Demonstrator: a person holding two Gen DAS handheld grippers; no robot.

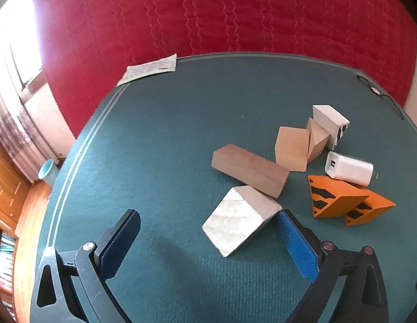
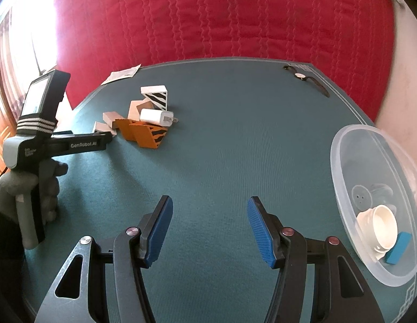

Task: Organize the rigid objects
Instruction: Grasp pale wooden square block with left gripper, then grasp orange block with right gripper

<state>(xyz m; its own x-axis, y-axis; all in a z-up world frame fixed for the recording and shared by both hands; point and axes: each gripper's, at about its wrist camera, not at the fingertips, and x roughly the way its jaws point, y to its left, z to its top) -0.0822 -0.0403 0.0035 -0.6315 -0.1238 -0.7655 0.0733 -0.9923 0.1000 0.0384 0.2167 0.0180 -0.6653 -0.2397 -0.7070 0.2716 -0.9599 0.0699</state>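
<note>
Blocks lie scattered over a teal mat (image 1: 160, 134) in the left wrist view. The left gripper (image 1: 208, 226) stands wide open, nothing pressed between its blue pads (image 1: 297, 245). A pale wooden block (image 1: 240, 223) sits tilted between the fingers, close against the right-hand pad; whether it touches that pad cannot be told. It is well apart from the left-hand pad. Just beyond it lies a long brown block (image 1: 250, 173), then a light wooden cube (image 1: 292, 149) and a wooden wedge (image 1: 317, 141) leaning on a white block with black marks (image 1: 333, 123). A white charger (image 1: 349, 169) rests on the upper edge of two orange blocks with black stripes (image 1: 340, 200). A paper sheet (image 1: 149, 68) lies at the mat's far edge, before a red quilt (image 1: 222, 13).

In the right wrist view the right gripper (image 2: 209, 228) hangs half open over bare mat, holding nothing. The pile of blocks lies well ahead and to the left, the orange pair (image 2: 142, 133) nearest, the charger (image 2: 157, 117) on top. The left gripper's body (image 2: 63, 144) reaches into that pile, held by a gloved hand (image 2: 31, 188). At the right stands a clear plastic bowl (image 2: 343, 145) holding a white cup (image 2: 383, 223) and a blue block (image 2: 399, 247). A wristwatch (image 2: 305, 78) lies at the far edge.
</note>
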